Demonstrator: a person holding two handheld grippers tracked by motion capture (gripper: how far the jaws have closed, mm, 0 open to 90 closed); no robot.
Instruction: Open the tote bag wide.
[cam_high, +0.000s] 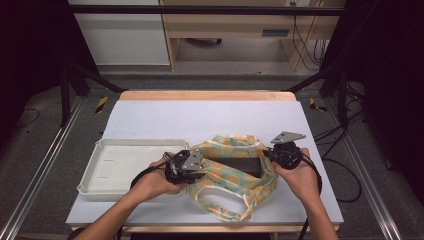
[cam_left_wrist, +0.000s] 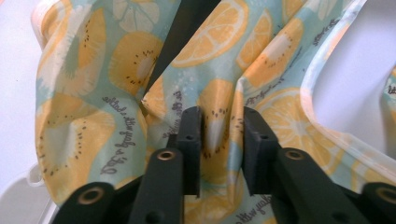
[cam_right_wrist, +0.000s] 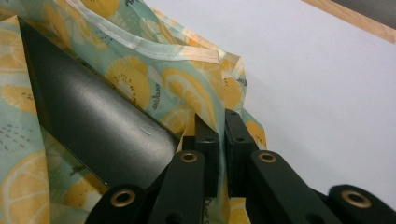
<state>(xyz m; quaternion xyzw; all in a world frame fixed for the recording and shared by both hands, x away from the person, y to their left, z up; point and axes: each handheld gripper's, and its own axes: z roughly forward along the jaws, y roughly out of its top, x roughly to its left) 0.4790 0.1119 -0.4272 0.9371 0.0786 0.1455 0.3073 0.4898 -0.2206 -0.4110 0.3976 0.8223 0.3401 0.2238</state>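
1. Bag (cam_high: 235, 172), of fruit-print cloth, is gripped at both ends. The left gripper (cam_left_wrist: 222, 133) has a fold of its cloth between its jaws, which stand a little apart with the pads against the fold. In the high view that gripper (cam_high: 186, 167) sits at the bag's left end.
2. The right gripper (cam_right_wrist: 219, 122) is clamped on the bag's rim, jaws nearly together with cloth pinched between them; from above it (cam_high: 285, 155) is at the bag's right end.
3. A black box (cam_high: 235, 165) lies inside the bag's open mouth, between the grippers.
4. The bag rests on the table (cam_high: 200, 117), right of middle and near the front edge, straps trailing toward that edge.
5. A white tray (cam_high: 115, 172) lies at the front left, just beside the left hand (cam_high: 155, 182).
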